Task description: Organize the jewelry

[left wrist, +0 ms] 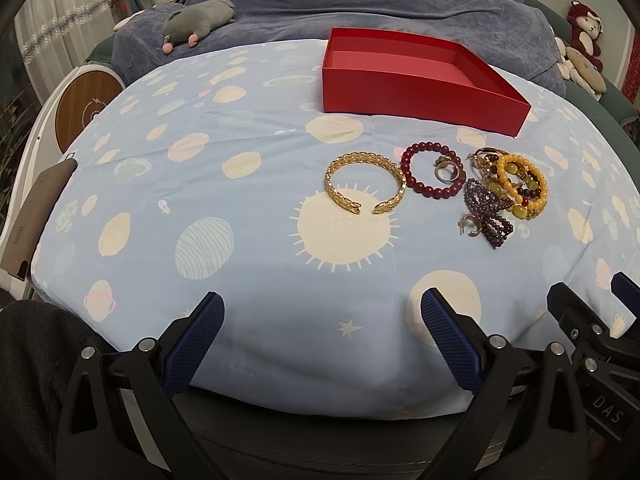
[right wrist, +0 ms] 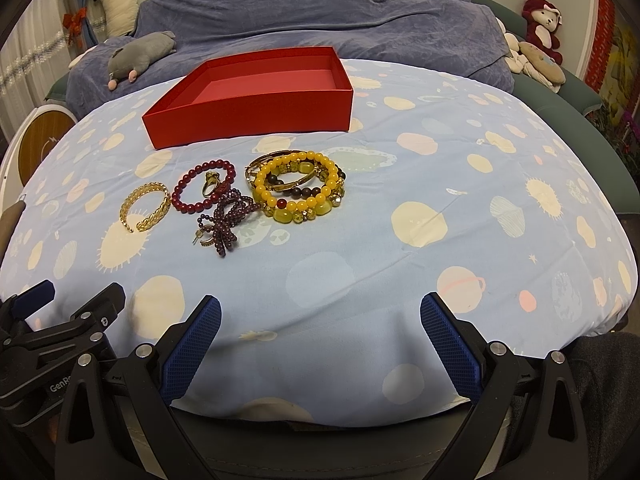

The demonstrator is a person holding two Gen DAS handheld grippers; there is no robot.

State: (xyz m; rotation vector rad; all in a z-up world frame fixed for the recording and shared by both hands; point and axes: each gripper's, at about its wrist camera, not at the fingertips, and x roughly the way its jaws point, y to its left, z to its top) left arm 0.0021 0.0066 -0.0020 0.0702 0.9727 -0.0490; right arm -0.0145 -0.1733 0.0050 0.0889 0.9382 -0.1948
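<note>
Jewelry lies in a loose group on the blue cloth (right wrist: 400,152) with planets and suns, in front of the red box (right wrist: 256,88). The box stands open, nothing is inside it, and it is apart from the pieces.

From my left wrist view the gold cuff bracelet (left wrist: 365,183) is the leftmost piece; its opening faces toward me. Just beside it on the right is the dark red bead bracelet (left wrist: 432,176), and a ring (left wrist: 444,171) lies inside its circle, near the right side. Further right is a pile: the yellow bead bracelet (left wrist: 520,184) lies on top of thin gold bangles (left wrist: 482,160) and some other beaded bracelets with green and dark beads. In front of the pile a purple bead strand (left wrist: 490,216) is twisted like a bow, and a small earring (left wrist: 468,227) lies touching its left end.

My left gripper (left wrist: 322,320) is low at the near edge of the cloth, its two blue pads spread wide, with nothing between them. My right gripper (right wrist: 320,322) is the same: wide apart, empty, near the table edge. Both are well apart from the jewelry. Each gripper shows at the side of the other camera's view.

Behind the table is a bed with a purple blanket (right wrist: 320,4) and a gray plush toy (right wrist: 140,54).
</note>
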